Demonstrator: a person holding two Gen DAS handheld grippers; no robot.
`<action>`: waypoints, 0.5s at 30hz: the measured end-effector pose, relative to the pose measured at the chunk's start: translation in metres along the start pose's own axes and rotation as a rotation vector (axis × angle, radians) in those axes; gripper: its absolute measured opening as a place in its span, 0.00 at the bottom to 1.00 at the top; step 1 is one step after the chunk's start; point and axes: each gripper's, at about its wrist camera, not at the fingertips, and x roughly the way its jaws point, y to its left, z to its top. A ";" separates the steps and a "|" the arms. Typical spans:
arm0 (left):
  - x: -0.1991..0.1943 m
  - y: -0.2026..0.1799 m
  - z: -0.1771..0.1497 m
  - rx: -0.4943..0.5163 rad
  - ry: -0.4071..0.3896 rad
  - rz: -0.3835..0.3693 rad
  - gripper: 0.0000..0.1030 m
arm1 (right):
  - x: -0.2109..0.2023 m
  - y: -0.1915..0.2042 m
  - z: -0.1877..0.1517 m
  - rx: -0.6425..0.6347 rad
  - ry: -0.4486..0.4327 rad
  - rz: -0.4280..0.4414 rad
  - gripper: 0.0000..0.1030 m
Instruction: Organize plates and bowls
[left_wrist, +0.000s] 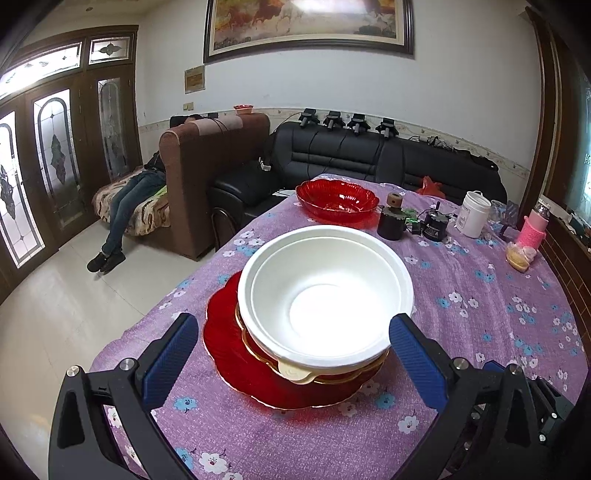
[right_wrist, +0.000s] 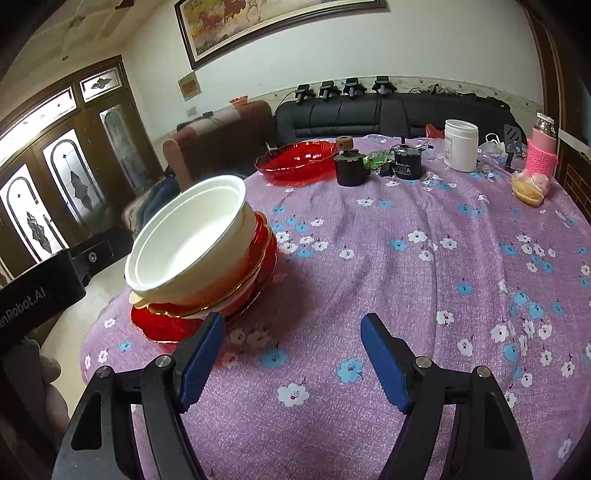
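Red plates (left_wrist: 236, 350) under white bowl (left_wrist: 325, 291) — mostly covered, count unclear. Cream piece (left_wrist: 295, 372) poking out beneath white bowl: kind unclear. Seated person (left_wrist: 125, 206) left of white bowl — upper body hidden by brown armchair (left_wrist: 207, 173). Framed painting (left_wrist: 306, 26) above white bowl cut by top edge. Labels on white jar (right_wrist: 460, 146) unreadable.
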 end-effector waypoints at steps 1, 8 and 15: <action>0.000 0.000 0.001 0.000 0.001 0.000 1.00 | 0.001 0.001 -0.001 -0.003 0.004 0.000 0.78; 0.000 0.001 0.000 -0.001 0.003 0.001 1.00 | 0.003 0.005 -0.003 -0.017 0.013 -0.001 0.79; 0.002 0.002 -0.001 -0.002 0.008 -0.001 1.00 | 0.006 0.010 -0.006 -0.027 0.022 0.000 0.79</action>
